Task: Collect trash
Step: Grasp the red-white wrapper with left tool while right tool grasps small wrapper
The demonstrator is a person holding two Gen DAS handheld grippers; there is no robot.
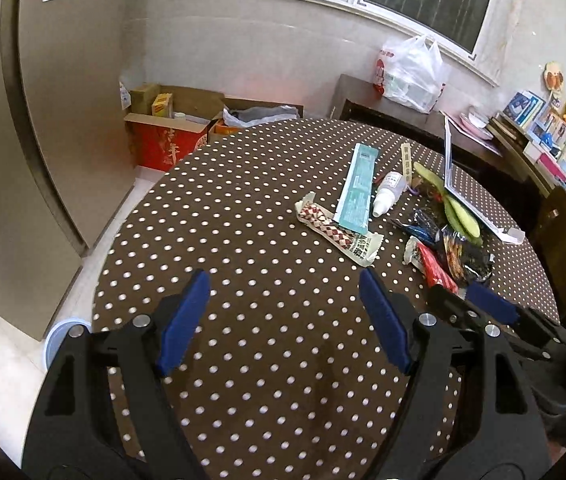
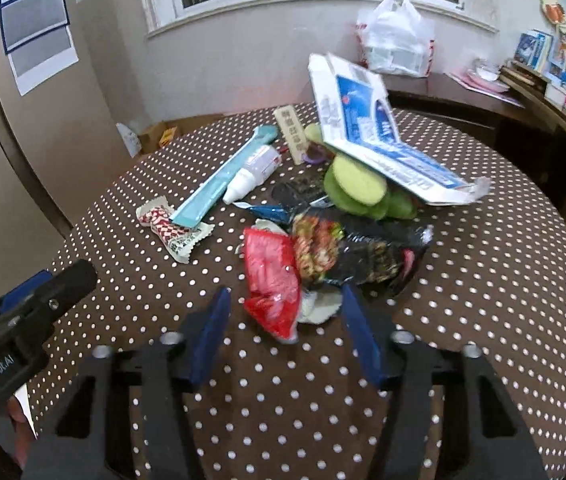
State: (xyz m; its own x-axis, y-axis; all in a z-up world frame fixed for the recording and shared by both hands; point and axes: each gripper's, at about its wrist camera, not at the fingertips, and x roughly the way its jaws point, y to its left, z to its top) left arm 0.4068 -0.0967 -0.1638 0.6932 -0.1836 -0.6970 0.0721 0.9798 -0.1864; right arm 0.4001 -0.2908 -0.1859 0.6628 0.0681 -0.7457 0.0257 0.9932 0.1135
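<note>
Nothing looks collected yet: the trash pile [image 2: 323, 216] lies across the centre of the dotted table [image 2: 483, 300], the right gripper [image 2: 283, 320] spread around the red wrapper [image 2: 271, 280], while the left gripper [image 1: 283, 308] hovers spread and empty at lower centre.

The near and left parts of the tabletop [image 1: 243, 360] lie bare, giving open room in front of the left gripper [image 1: 285, 280], whose jaws stand wide apart. Farther on, a checked wrapper [image 1: 337, 234] and a teal packet [image 1: 357, 188] lying across it bar the way. The right gripper [image 2: 283, 300], jaws spread, faces a red wrapper [image 2: 269, 276] lying between its fingertips, with a dark wrapper [image 2: 367, 256] just behind. A tilted carton [image 2: 363, 128] overhangs green peels [image 2: 357, 188] beyond.
</note>
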